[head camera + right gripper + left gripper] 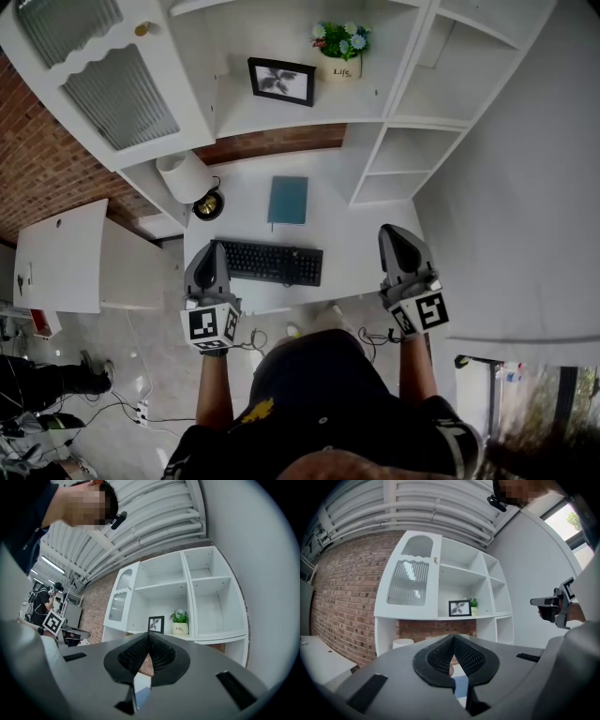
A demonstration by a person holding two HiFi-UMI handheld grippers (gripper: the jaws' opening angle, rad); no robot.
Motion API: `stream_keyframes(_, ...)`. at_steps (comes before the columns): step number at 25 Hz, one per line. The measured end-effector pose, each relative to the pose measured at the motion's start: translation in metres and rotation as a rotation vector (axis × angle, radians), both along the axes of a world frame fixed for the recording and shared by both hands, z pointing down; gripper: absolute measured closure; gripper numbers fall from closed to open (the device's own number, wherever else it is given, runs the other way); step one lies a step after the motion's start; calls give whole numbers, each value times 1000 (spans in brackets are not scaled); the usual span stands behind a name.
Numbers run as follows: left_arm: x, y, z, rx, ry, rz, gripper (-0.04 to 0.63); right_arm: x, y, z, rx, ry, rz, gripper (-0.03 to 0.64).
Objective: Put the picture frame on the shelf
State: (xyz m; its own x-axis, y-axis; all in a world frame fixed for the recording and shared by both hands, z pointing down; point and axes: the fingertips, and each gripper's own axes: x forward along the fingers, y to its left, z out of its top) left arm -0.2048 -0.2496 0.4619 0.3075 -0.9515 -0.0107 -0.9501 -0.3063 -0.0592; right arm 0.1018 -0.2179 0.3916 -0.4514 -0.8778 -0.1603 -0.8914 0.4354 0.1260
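Frame on shelf, both grippers closed and empty

Picture frame (281, 82) standing on the shelf (281, 120), in the wide middle compartment of the white unit, lowest open level above the desk (347, 234). Rests on its lower long edge, long axis running sideways along the shelf board. Black border, picture side turned out toward the desk and the person. Whether upright or leaning back, cannot tell. Same compartment also holds a flower pot (342, 66), just beside the frame on the head view's right, not touching. Inside the pot: green plant with pale blossoms (340, 37). Compartment to the left closed by a cabinet door (103, 70) with ribbed glass, contents not visible.

On the desk below: teal notebook (288, 200), black keyboard (270, 262) nearer the person, white lamp (186, 175) at the left edge.

Left gripper (208, 247) held level over the desk's near edge, well apart from the frame, jaws together at the tips, nothing between them. Right gripper (398, 231) likewise well short of the shelf, jaws fully closed, gripping nothing.
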Motion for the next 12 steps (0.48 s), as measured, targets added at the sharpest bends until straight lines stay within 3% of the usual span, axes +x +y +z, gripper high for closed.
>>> stream_keyframes(12,16,-1,-5,28,-4,-3,577,-2,-11,13,-53,8,44,611)
